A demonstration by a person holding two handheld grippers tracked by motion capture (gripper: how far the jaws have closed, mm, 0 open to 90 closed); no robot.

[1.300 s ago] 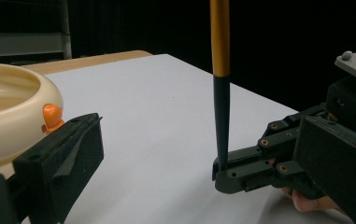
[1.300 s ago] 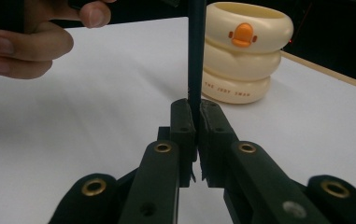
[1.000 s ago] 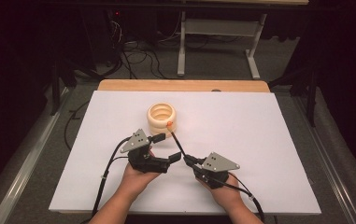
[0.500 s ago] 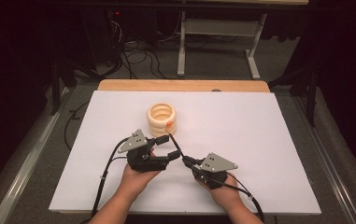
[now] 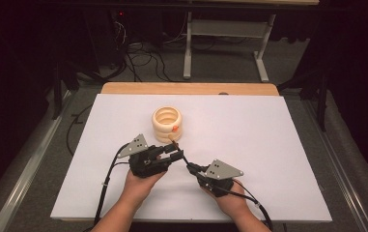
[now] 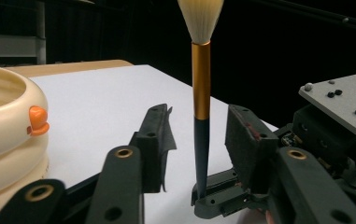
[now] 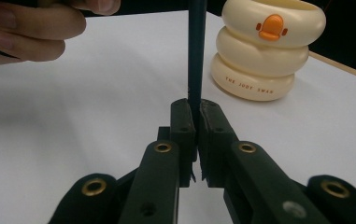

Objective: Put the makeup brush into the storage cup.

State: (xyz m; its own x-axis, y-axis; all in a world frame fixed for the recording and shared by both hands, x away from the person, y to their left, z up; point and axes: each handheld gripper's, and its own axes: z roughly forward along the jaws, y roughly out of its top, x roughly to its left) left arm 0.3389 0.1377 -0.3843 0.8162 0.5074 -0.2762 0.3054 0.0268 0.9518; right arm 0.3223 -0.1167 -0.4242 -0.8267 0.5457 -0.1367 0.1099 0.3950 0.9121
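Observation:
A brush with a dark handle [image 6: 201,154], a gold band and pale bristles stands upright in the left gripper view. My right gripper [image 7: 193,112] is shut on the lower handle [image 7: 196,46]. My left gripper [image 6: 200,119] straddles the brush higher up. Its jaws have just been closing, with a gap still showing on each side of the handle. In the high view the left gripper [image 5: 174,153] and right gripper [image 5: 190,167] meet at the brush [image 5: 183,159] near the table's middle. A cream ringed cup [image 5: 167,123] with an orange beak stands just beyond them.
The white tabletop [image 5: 259,135] stretches wide to the right and far side, with a wooden strip [image 5: 186,88] along its far edge. The hand's fingers [image 7: 31,28] on the left gripper show at the upper left of the right gripper view.
The left gripper's jaws have narrowed around the brush handle. Both hands and the cup have stayed where they were.

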